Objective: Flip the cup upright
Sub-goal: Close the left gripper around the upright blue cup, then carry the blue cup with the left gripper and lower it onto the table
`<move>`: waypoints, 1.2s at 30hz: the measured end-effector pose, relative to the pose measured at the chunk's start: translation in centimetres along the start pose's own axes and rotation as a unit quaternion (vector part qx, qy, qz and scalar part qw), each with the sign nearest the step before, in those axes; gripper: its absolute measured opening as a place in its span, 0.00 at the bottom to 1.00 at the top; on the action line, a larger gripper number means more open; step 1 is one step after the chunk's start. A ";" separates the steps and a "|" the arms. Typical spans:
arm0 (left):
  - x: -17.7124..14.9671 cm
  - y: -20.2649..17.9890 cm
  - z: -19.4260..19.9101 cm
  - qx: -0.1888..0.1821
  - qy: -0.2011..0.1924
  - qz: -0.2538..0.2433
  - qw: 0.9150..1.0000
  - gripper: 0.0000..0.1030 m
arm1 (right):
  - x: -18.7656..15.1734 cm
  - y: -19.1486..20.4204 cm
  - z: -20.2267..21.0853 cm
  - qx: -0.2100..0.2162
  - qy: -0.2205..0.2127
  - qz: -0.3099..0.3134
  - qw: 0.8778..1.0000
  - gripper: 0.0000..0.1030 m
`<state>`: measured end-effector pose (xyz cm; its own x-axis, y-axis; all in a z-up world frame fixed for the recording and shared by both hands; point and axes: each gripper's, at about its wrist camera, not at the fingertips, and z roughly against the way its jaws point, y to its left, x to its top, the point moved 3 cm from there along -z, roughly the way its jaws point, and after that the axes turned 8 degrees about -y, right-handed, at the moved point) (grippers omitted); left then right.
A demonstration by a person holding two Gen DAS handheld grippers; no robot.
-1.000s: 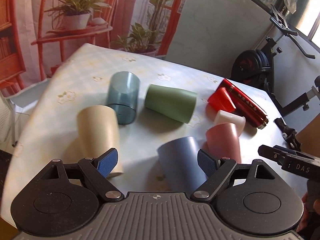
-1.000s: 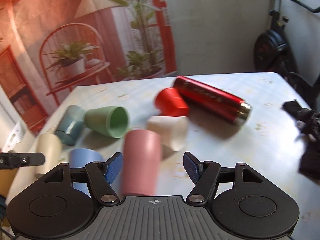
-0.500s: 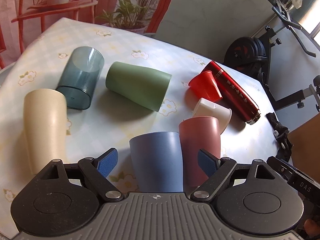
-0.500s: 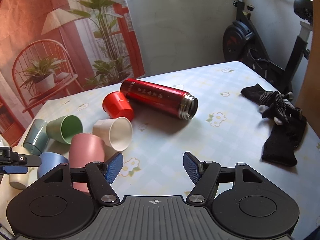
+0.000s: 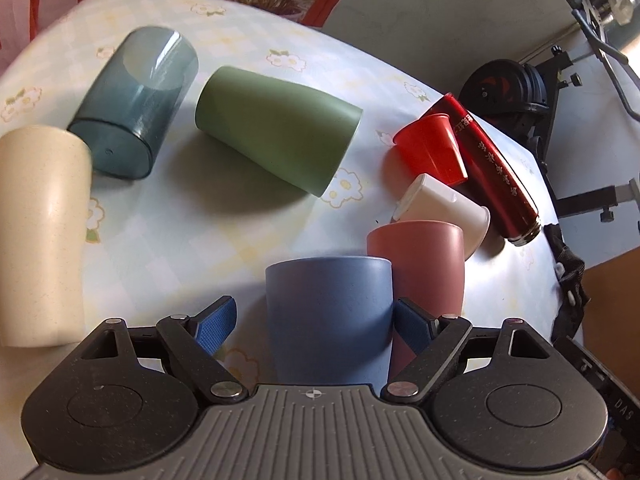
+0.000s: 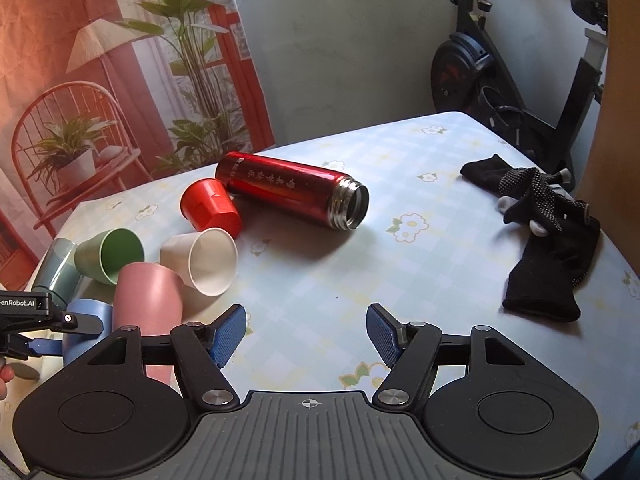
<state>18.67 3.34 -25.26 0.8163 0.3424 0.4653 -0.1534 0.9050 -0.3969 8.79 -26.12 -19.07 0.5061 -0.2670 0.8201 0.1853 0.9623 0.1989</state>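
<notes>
Blue cup [image 5: 329, 320]: lies on its side between the left gripper's [image 5: 316, 326] fingers, closed base pointing away from them. The right finger pad [image 5: 412, 326] is at the cup's side; whether it touches cannot be told. The left pad [image 5: 214, 324] stands apart from it.
Left fingers: spread wide, not clamped.
Pink cup [image 5: 420, 266]: on its side just right of the blue cup, touching it, beyond the right finger.
White cup [image 5: 444, 208]: on its side, further ahead, against the pink one.
Red cup [image 5: 432, 150] and red flask [image 6: 292, 186]: ahead to the right, side by side, both lying down.
Green cup [image 5: 276, 124], smoky-blue tumbler [image 5: 136, 104], cream cup [image 5: 40, 232]: on their sides, ahead and to the left.
Right gripper [image 6: 308, 334]: fingers spread wide, holding nothing, over bare tabletop [image 6: 400, 272].
Black gloves [image 6: 548, 240]: far right of the right fingers.
</notes>
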 end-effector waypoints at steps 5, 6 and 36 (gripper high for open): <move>-0.2 0.4 -0.9 -0.020 0.000 0.016 1.000 0.70 | -0.1 0.0 -0.2 0.001 0.005 0.000 1.000 0.61; -0.3 0.5 -0.8 -0.014 -0.004 0.019 1.000 0.70 | -0.1 0.0 -0.2 0.002 0.005 -0.001 1.000 0.61; -1.4 -0.6 8.2 0.060 -0.191 -0.171 0.965 0.70 | 0.1 1.0 0.6 0.013 0.002 -0.008 1.000 0.67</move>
<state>13.06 4.42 -19.19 0.5702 0.0654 0.8189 0.0063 0.9964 -0.0840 8.54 -25.13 -18.48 0.5061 -0.2819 0.8151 0.1715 0.9591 0.2252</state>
